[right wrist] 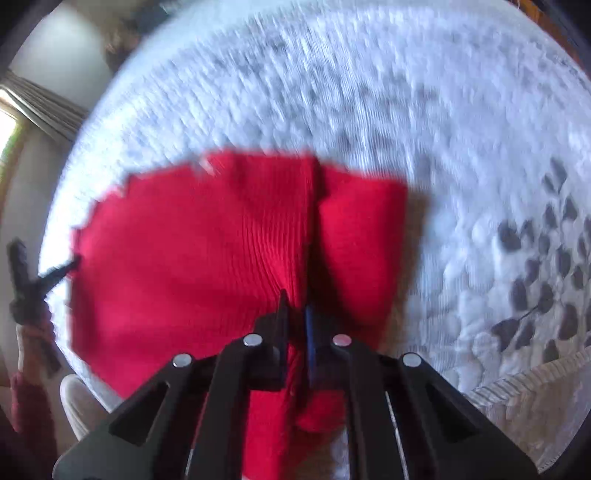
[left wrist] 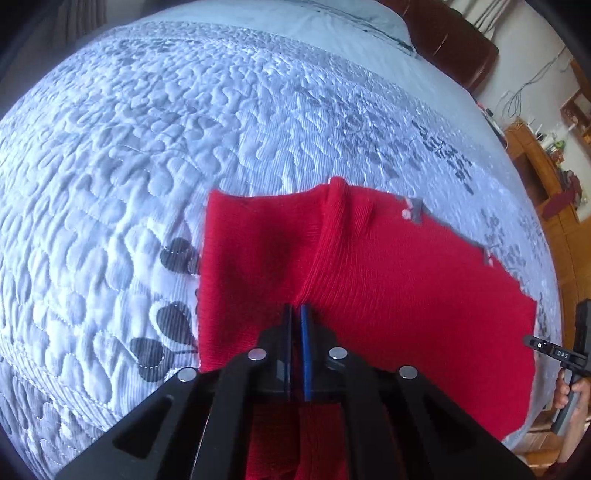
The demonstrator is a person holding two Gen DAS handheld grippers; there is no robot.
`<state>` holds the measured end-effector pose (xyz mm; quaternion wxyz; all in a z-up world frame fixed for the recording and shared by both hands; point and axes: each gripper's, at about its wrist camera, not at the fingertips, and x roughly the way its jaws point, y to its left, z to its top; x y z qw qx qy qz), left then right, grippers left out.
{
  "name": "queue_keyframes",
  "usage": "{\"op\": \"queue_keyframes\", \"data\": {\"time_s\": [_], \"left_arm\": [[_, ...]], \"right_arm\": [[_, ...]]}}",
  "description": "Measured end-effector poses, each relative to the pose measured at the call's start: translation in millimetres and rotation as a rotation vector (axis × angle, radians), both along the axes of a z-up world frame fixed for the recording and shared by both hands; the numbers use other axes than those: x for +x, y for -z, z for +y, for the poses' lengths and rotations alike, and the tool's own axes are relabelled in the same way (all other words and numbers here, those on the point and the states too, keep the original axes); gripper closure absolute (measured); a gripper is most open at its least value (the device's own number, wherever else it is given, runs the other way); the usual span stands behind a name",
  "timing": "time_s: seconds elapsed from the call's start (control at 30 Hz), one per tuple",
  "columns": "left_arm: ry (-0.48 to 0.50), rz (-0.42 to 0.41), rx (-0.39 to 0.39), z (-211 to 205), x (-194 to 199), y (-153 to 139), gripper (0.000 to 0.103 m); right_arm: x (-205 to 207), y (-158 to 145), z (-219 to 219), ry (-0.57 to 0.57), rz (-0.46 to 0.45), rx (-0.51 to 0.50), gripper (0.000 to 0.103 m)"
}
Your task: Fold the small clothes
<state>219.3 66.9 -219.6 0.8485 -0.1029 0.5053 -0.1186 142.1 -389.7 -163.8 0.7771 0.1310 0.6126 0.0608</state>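
Observation:
A red knit garment (left wrist: pixel 388 266) hangs spread over the quilted bed (left wrist: pixel 147 147), held up at two points. My left gripper (left wrist: pixel 297 312) is shut on its near edge, and the cloth bunches into a ridge from the fingertips. My right gripper (right wrist: pixel 295 306) is shut on the garment (right wrist: pixel 192 251) at the other side, with a fold running up from its fingers. The right gripper also shows at the right edge of the left wrist view (left wrist: pixel 554 350), and the left one at the left edge of the right wrist view (right wrist: pixel 55 273). The right wrist view is blurred.
The bed wears a white and grey quilt with dark leaf prints (right wrist: pixel 535 258). A brown headboard (left wrist: pixel 454 40) and pillow (left wrist: pixel 369 18) lie at the far end. Wooden furniture (left wrist: pixel 546 177) stands beside the bed. A window with a curtain (right wrist: pixel 33 107) is at left.

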Motion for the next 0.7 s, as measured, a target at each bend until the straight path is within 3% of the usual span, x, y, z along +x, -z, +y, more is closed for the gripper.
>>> {"op": "queue_keyframes", "data": {"time_s": [0.1,0.17,0.2,0.23,0.3,0.57,0.6,0.63,0.67,0.7], "left_arm": [[0.001,0.012,-0.02,0,0,-7,0.095],[-0.001,0.007,-0.058,4,1,-17,0.092],[0.0,-0.007,-0.064,5,2,-23,0.085],[0.008,-0.023,-0.065,6,5,-29,0.08],[0.013,-0.043,-0.044,3,14,-35,0.071],[0.098,-0.013,0.047,-37,61,-16,0.069],[0.098,-0.011,0.058,-41,66,-13,0.071],[0.097,-0.011,0.077,-45,70,-10,0.074],[0.095,-0.016,0.099,-47,73,-8,0.089],[0.096,-0.014,0.114,-49,74,-7,0.096]], "right_arm": [[1,-7,4,-0.025,-0.017,-0.003,0.089],[3,-16,6,-0.044,-0.029,-0.014,0.076],[5,-23,7,-0.055,-0.041,-0.024,0.063],[7,-26,7,-0.059,-0.049,-0.029,0.061],[16,-29,5,-0.05,-0.057,-0.029,0.061],[62,-6,5,-0.01,-0.013,0.017,0.061],[66,-3,6,-0.006,-0.01,0.019,0.064],[72,-1,6,-0.003,-0.007,0.024,0.075],[76,1,6,-0.002,-0.005,0.027,0.082],[77,1,5,-0.001,-0.004,0.029,0.09]]}}
